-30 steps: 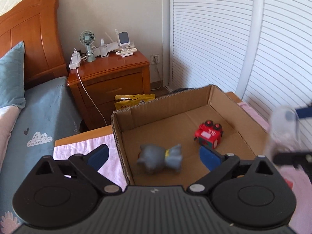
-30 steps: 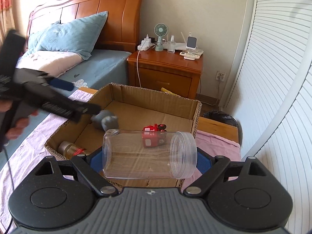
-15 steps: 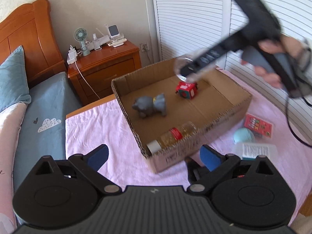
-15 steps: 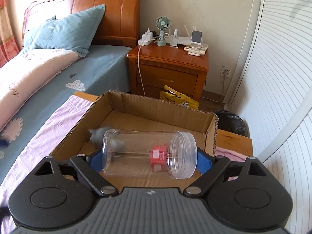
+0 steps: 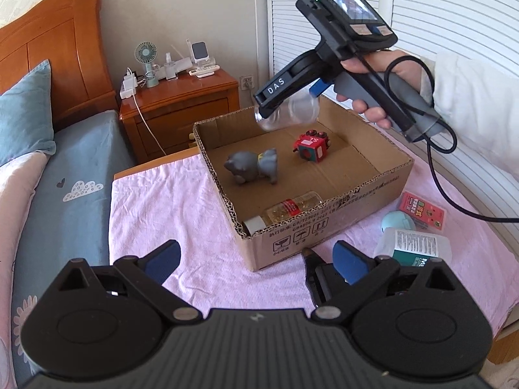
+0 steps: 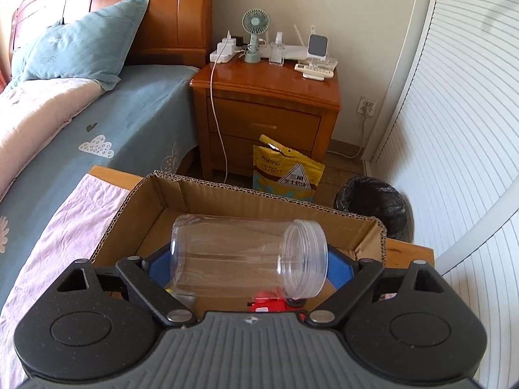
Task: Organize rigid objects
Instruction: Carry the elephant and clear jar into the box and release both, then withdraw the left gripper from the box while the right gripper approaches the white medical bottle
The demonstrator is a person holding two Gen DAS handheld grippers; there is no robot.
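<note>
The right gripper (image 6: 249,267) holds a clear plastic jar (image 6: 246,256) lying crosswise between its two blue fingers (image 6: 339,265), which press on the jar from both ends: the base at 9 o'clock, the open threaded mouth at 3 o'clock. In the left wrist view the same jar (image 5: 287,113) hangs in the air above the far part of the cardboard box (image 5: 324,227), not touching it, and the right hand (image 5: 373,97) grips the handle of the tool at about 2 o'clock.

Inside the box stand a grey toy animal (image 5: 251,165) near the middle and a red toy block (image 5: 311,147) at 1 o'clock from it. A small bottle with a red label (image 5: 285,209) lies along the near wall.

The left gripper (image 5: 256,261) is empty, its fingers (image 5: 162,261) spread wide apart over the pink cloth (image 5: 162,207) on the worktop, at 6 o'clock from the box. At 4 o'clock from the box lie a red card pack (image 5: 421,210), a round pale blue thing (image 5: 397,222) and a flat clear bottle with a white label (image 5: 415,243), close together.
</note>
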